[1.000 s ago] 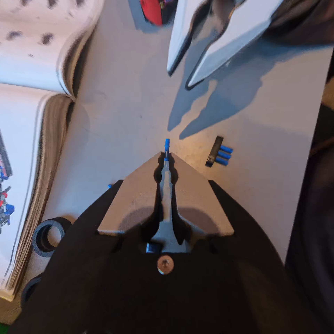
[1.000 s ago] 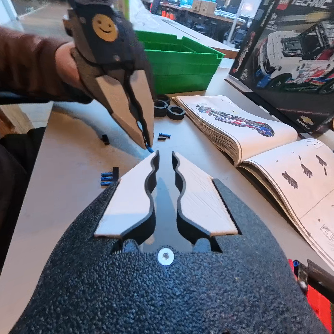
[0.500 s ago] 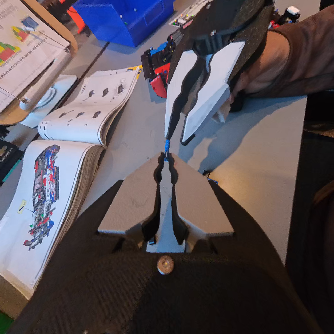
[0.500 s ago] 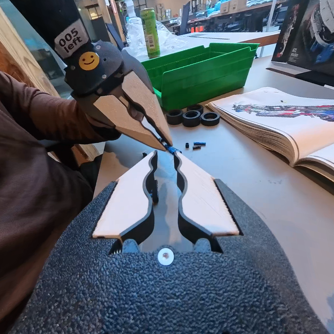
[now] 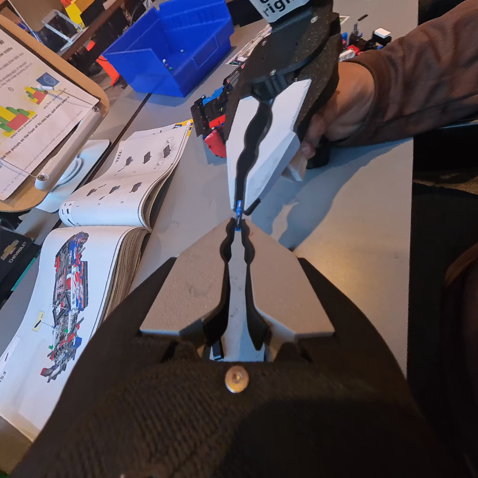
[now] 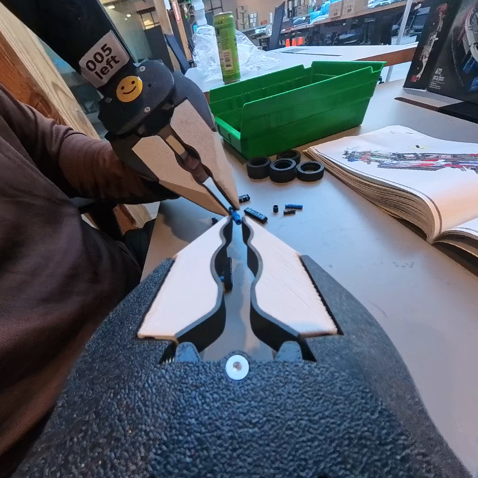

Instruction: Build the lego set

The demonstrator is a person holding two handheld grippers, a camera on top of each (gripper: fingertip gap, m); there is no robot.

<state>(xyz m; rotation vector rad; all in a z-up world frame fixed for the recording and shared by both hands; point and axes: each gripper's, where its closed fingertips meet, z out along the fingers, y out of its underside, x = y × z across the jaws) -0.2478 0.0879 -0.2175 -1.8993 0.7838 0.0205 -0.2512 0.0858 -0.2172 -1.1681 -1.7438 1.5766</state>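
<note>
Blue pin (image 5: 238, 215) pinched by left hand-held gripper (image 5: 237, 224); right hand-held gripper (image 6: 236, 223) tips slightly apart round pin's other end.

Tyres (image 6: 283, 169) sit between bin (image 6: 297, 116) and open booklet (image 6: 403, 181).

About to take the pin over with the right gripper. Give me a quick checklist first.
1. Left gripper shut on small blue plastic pin: ok.
2. Pin's free end pokes out beyond the left tips: ok.
3. Free end lies between right gripper's tips: ok.
4. Right gripper closed on pin: not ok, jaws apart.
5. Pin centred in right gripper: cannot tell.
</note>
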